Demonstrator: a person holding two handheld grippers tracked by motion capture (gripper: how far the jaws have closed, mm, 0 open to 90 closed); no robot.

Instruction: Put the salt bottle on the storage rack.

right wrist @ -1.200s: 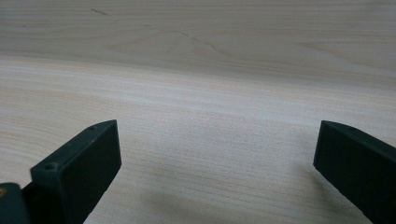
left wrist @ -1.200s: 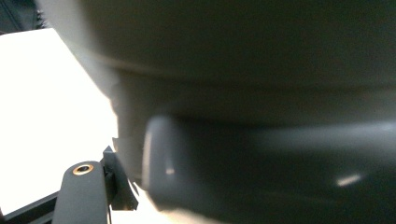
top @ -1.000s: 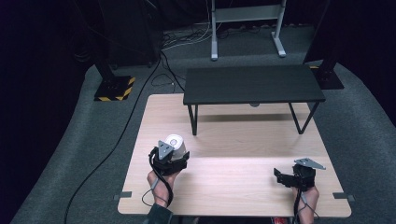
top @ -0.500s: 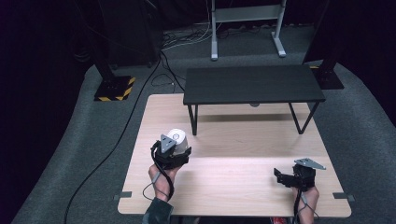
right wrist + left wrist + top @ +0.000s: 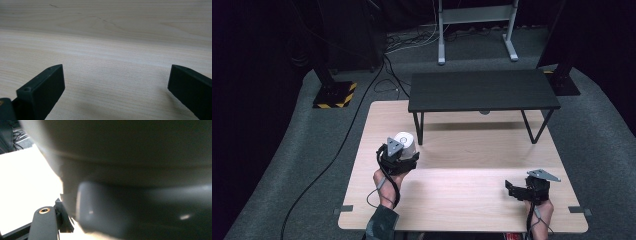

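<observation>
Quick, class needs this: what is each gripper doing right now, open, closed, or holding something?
Left gripper: closed on the white cup.
Right gripper: open, holding nothing, low over the wooden table.

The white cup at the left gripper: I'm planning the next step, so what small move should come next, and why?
Probably carry the white cup a little farther forward, toward the small black table. The left gripper appears to hold the cup, which looms close and blurred in the left gripper view, just short of the table's near left leg. The right gripper rests open over bare wood, so it likely need not move.
</observation>
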